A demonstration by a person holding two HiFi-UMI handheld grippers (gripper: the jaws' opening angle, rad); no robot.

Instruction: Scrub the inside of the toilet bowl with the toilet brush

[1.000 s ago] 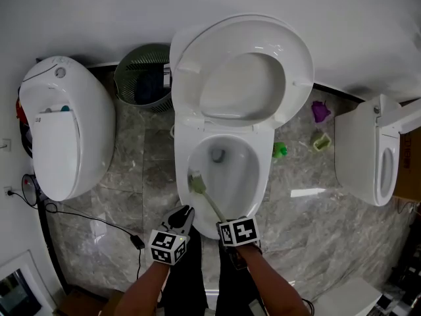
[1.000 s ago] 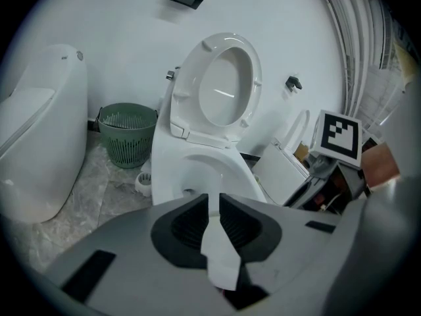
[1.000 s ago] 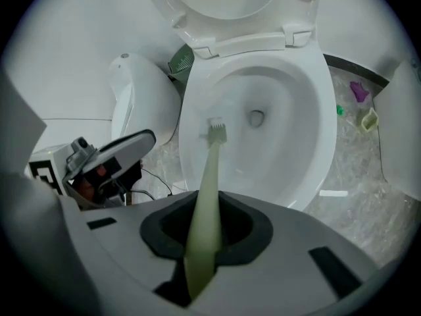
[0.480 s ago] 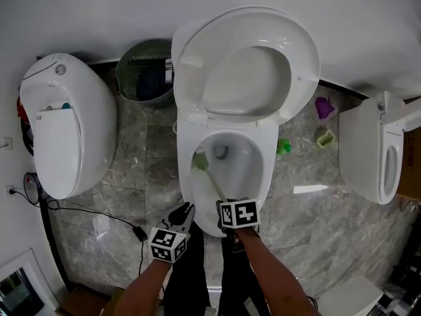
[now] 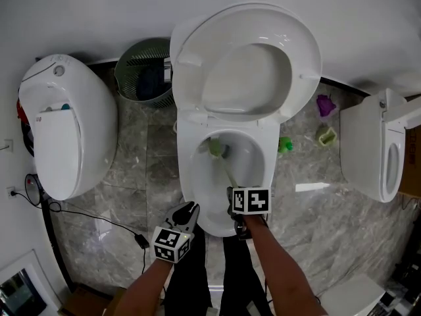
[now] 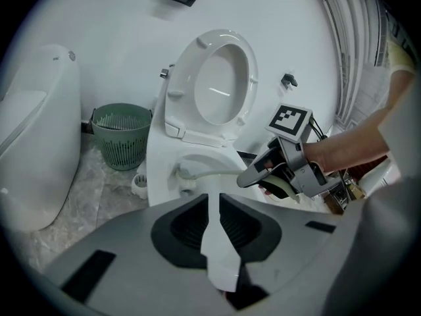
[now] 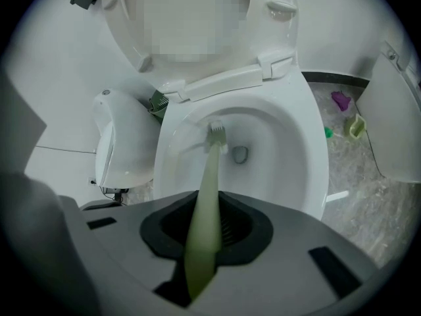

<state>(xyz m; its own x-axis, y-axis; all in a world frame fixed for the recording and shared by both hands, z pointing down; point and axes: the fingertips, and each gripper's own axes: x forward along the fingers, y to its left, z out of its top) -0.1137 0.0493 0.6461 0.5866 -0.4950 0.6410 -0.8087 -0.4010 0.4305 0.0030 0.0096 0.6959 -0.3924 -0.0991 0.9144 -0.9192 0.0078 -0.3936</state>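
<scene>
The white toilet (image 5: 256, 151) stands in the middle of the head view, its lid and seat (image 5: 245, 61) raised. My right gripper (image 5: 242, 210) hovers over the bowl's front rim, shut on the pale green brush handle (image 7: 202, 229). The brush head (image 5: 216, 147) rests deep in the bowl against the back left wall, beside the drain hole (image 7: 240, 153). My left gripper (image 5: 186, 211) hangs just left of the bowl's front. Its jaws are drawn together and grip nothing, with only a thin white sliver between them in the left gripper view (image 6: 214, 206).
A green mesh waste basket (image 5: 146, 71) sits behind the toilet on the left. A second white toilet (image 5: 66, 130) stands at the left and a third (image 5: 368, 150) at the right. Small purple (image 5: 323, 105) and green (image 5: 284, 145) items lie on the marble floor. A black cable (image 5: 99, 219) trails at the left.
The brush head has slid from the bowl's left wall up and back to beside the drain. My right gripper moved forward and right with it. The left gripper barely moved.
</scene>
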